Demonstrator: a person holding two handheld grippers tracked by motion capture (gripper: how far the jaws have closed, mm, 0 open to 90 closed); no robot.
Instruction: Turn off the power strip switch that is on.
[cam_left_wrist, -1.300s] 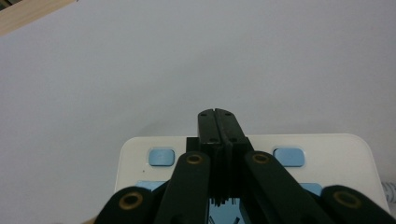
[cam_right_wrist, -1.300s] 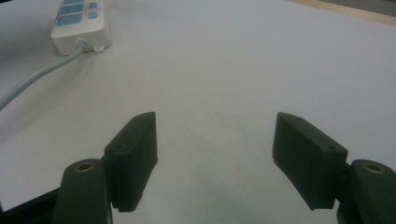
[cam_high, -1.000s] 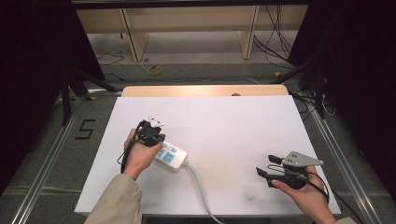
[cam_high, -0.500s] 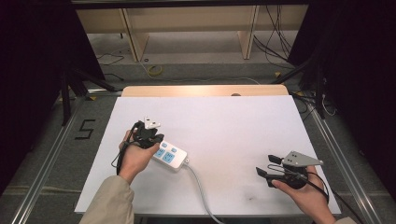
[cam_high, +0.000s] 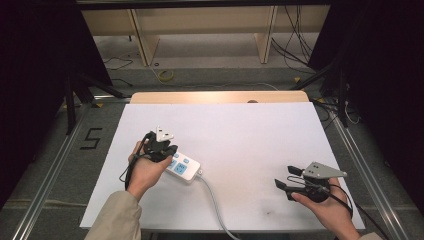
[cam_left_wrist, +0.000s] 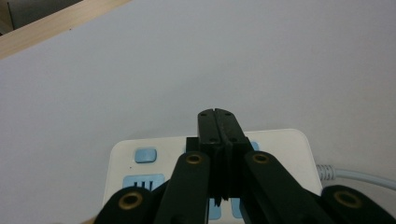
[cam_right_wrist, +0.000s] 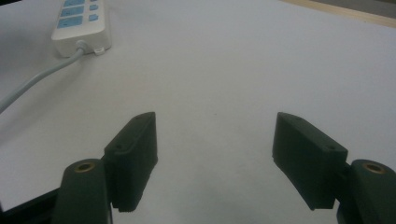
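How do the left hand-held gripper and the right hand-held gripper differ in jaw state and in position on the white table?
The left hand-held gripper has its black jaws shut together; the right hand-held gripper holds its jaws wide apart with nothing between them. The left one sits over the white power strip with blue sockets; the right one is above bare white table, away from the strip. Both are black and each is held in one hand.

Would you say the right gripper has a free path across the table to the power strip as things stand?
Probably yes: bare table lies between the right gripper and the power strip, its fingers stand open, though the left gripper sits shut over the strip's far end.
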